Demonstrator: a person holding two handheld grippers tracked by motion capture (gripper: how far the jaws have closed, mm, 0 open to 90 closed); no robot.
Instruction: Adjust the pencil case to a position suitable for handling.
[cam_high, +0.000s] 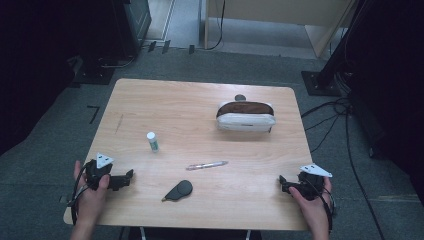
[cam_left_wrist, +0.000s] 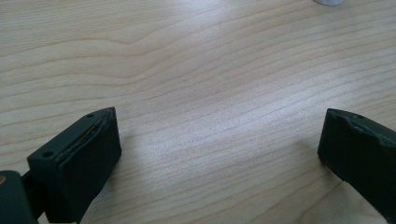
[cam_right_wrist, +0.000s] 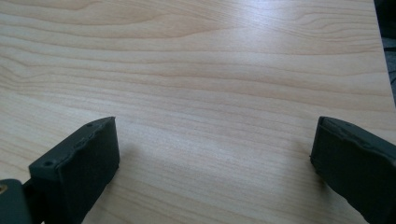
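2 grippers rest at the near corners of the wooden table (cam_high: 150, 95), both with jaws spread wide and nothing between them: the left gripper (cam_high: 129, 176) just left of the dark oval object (cam_high: 179, 190), the right gripper (cam_high: 283, 182) well apart from it. Farther off lie a pen (cam_high: 207, 165), a small white bottle (cam_high: 152, 141) and a pouch (cam_high: 245, 116).
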